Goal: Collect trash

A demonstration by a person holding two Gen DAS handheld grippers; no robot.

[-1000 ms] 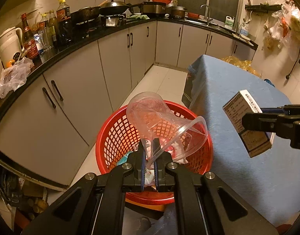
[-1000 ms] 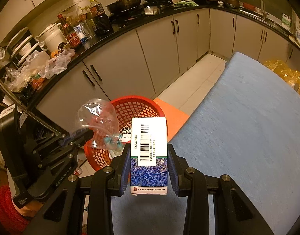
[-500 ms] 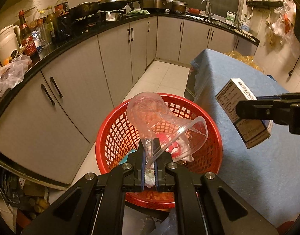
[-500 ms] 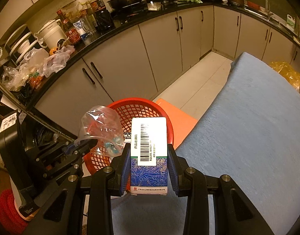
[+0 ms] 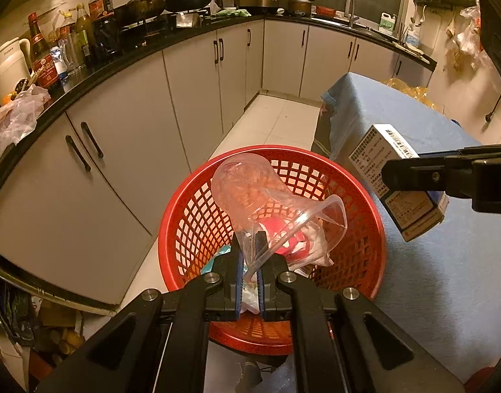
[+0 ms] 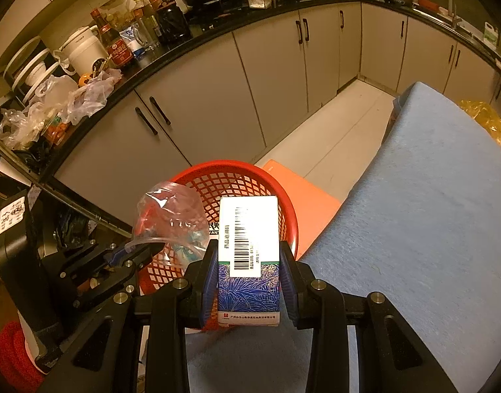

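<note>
A red mesh basket [image 5: 191,216] [image 6: 250,180] stands on the floor beside the blue-covered table [image 5: 440,262] [image 6: 430,196], with some trash inside. My left gripper [image 5: 249,249] is shut on the rim of a clear plastic cup [image 5: 263,196] and holds it over the basket; the cup also shows in the right wrist view [image 6: 171,216]. My right gripper [image 6: 248,268] is shut on a white and blue carton box [image 6: 248,262] [image 5: 381,157], held above the table's edge next to the basket's right rim.
Grey kitchen cabinets [image 5: 152,104] under a black counter with bottles [image 5: 99,23], pans and plastic bags [image 6: 70,98] run along the left and back. An orange stool [image 6: 302,193] stands behind the basket. White tiled floor [image 5: 273,121] lies between the cabinets and the table.
Both grippers have moved forward a little toward the basket, with the cup and the box still held. The basket looks larger and more centred under the cup.
</note>
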